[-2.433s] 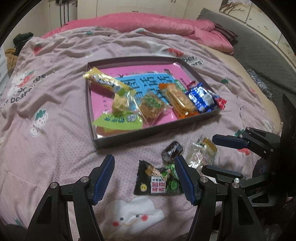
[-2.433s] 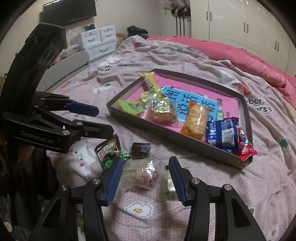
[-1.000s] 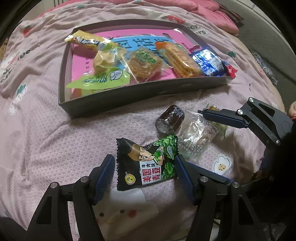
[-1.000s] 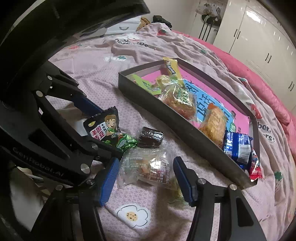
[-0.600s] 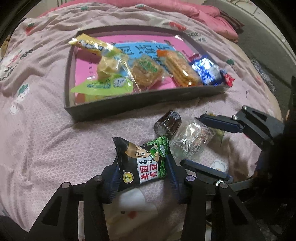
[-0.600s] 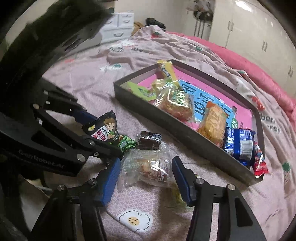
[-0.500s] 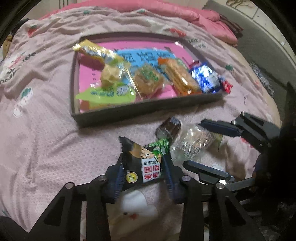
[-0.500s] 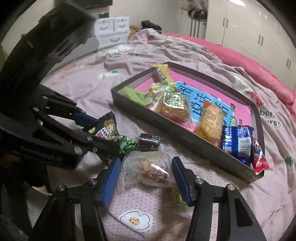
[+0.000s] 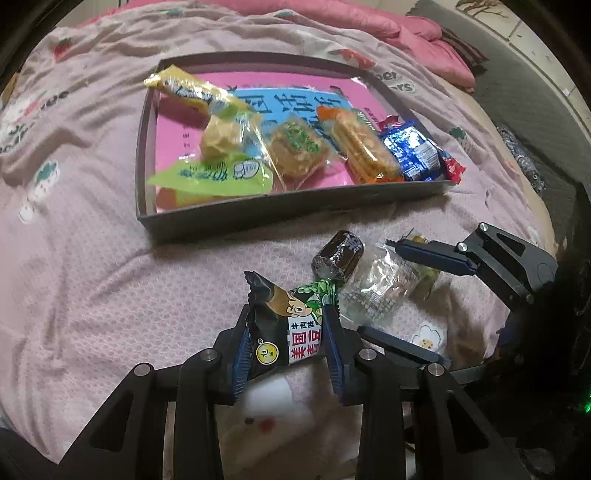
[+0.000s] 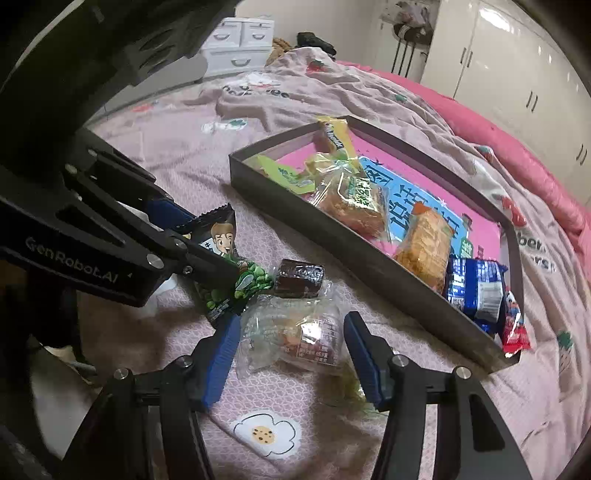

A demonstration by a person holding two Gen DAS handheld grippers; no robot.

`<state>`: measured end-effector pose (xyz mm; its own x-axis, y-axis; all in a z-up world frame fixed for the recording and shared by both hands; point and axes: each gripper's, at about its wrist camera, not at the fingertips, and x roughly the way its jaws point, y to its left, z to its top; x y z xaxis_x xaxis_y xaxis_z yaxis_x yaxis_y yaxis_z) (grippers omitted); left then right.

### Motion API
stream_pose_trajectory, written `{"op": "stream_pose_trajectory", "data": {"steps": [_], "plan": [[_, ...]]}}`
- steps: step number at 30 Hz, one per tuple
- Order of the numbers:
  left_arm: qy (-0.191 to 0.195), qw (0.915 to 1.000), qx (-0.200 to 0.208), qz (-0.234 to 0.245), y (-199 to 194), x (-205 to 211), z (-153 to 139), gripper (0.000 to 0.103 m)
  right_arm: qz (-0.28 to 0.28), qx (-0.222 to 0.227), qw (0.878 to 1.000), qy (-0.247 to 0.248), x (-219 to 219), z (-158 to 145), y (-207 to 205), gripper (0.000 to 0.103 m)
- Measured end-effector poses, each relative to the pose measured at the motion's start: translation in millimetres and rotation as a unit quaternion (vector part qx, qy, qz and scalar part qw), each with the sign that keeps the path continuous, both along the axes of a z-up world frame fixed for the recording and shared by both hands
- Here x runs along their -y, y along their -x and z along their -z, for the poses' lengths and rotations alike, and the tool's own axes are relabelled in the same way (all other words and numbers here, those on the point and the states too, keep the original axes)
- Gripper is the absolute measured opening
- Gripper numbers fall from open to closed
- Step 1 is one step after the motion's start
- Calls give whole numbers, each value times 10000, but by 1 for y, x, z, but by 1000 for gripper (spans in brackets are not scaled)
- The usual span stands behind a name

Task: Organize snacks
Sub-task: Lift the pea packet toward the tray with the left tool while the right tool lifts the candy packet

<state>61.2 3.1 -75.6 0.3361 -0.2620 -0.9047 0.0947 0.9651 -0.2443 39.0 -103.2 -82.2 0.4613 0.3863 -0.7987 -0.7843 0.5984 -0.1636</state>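
My left gripper (image 9: 288, 332) is shut on a black-and-green pea snack packet (image 9: 291, 328) and holds it just above the bedspread; it also shows in the right wrist view (image 10: 225, 266). My right gripper (image 10: 291, 332) is open around a clear-wrapped pastry packet (image 10: 299, 332), which also shows in the left wrist view (image 9: 376, 291). A small dark-wrapped candy (image 9: 338, 254) lies beside them. The grey tray (image 9: 295, 214) with a pink liner holds several snacks, among them a blue packet (image 9: 413, 151) and a green packet (image 9: 214, 177).
All lies on a pink-lilac printed bedspread (image 9: 92, 258). A pink duvet (image 9: 369, 18) is bunched behind the tray. White drawers (image 10: 240, 40) and wardrobes (image 10: 517, 55) stand beyond the bed. A greenish wrapper (image 9: 424, 273) lies under the clear packet.
My left gripper has closed on the pea snack packet and lifted it slightly. My right gripper has stayed open around the clear packet.
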Motion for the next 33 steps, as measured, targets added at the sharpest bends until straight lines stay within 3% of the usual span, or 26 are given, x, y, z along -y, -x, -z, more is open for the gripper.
{"op": "stream_pose_trajectory", "data": {"steps": [3, 10, 15, 26, 33], "plan": [[-24, 10000, 51, 26, 1, 2, -3, 35, -12, 82, 10000, -43, 1, -5, 2, 56], [154, 9991, 391, 5, 3, -4, -23, 34, 376, -169, 9949, -922, 26, -30, -11, 53], [181, 9982, 560, -63, 4, -10, -33, 34, 417, -176, 9948, -908, 27, -29, -13, 53], [239, 9932, 1107, -269, 1, -24, -58, 35, 598, 116, 9880, -1421, 40, -51, -18, 53], [281, 9915, 1218, -364, -4, -29, -63, 35, 694, 215, 9857, -1523, 45, -57, -23, 53]]}}
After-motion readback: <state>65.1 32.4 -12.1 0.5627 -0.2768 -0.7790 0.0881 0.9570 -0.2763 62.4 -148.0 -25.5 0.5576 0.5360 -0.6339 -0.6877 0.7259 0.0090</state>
